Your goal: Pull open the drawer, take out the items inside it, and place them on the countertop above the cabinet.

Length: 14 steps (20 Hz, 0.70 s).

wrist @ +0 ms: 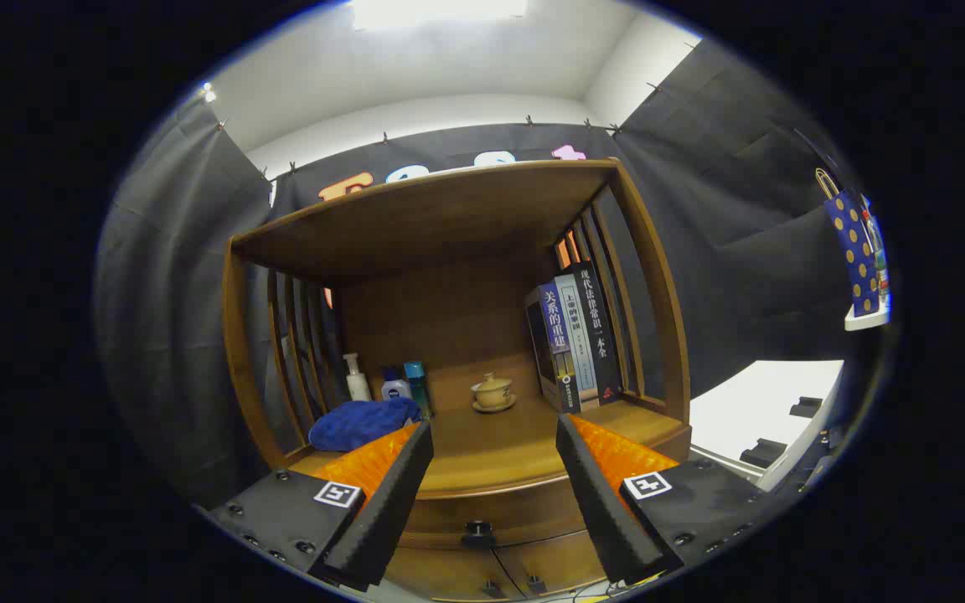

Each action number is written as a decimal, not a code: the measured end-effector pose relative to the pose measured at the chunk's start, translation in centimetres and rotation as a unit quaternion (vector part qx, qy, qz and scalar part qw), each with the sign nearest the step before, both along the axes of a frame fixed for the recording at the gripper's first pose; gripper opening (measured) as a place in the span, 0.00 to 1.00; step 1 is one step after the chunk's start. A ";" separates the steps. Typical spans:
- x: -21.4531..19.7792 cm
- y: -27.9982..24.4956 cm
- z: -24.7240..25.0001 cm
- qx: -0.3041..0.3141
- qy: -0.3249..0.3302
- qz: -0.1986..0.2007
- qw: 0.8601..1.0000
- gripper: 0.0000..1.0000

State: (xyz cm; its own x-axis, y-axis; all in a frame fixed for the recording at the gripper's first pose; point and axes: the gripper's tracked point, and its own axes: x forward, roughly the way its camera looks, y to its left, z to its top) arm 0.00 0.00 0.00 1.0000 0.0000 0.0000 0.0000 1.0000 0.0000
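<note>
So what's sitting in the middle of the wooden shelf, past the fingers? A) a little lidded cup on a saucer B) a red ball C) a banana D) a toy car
A: a small lidded cup on a saucer stands mid-shelf, beyond the open fingers of the gripper, left of the books.

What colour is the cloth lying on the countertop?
Blue, clearest in the gripper view: the cloth lies just beyond one finger of the open gripper.

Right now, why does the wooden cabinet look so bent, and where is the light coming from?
Gripper view: the fisheye lens bows the cabinet's straight posts outward; a ceiling light glares white overhead, leaving the shelf recess in shadow; the open gripper and drawer knob look sharp.
</note>
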 end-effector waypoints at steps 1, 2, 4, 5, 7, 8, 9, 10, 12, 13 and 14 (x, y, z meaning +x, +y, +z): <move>-0.4 0.0 0.2 0.007 0.006 0.000 1.000 0.98; -1.0 0.4 0.6 0.014 0.008 0.002 1.000 0.98; -2.0 1.1 2.4 0.015 -0.004 0.007 1.000 0.98; -2.2 1.2 3.2 0.004 -0.010 0.008 1.000 0.98; -3.0 1.2 4.5 -0.039 -0.027 0.004 0.999 0.98; -3.2 1.0 5.2 -0.068 -0.033 -0.001 0.997 0.98; -3.5 0.9 5.7 -0.097 -0.035 -0.005 0.995 0.98; -3.9 1.0 6.0 -0.120 -0.040 -0.008 0.992 0.98; -4.4 1.6 6.4 -0.134 -0.048 -0.007 0.990 0.98; -4.5 2.0 6.0 -0.126 -0.046 0.001 0.991 0.98; -4.7 2.7 5.5 -0.114 -0.041 0.012 0.993 0.98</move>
State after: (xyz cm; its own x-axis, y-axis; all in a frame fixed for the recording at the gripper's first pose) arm -4.70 2.69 5.55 0.9963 0.0324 0.0792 -0.0136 0.9737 -0.2276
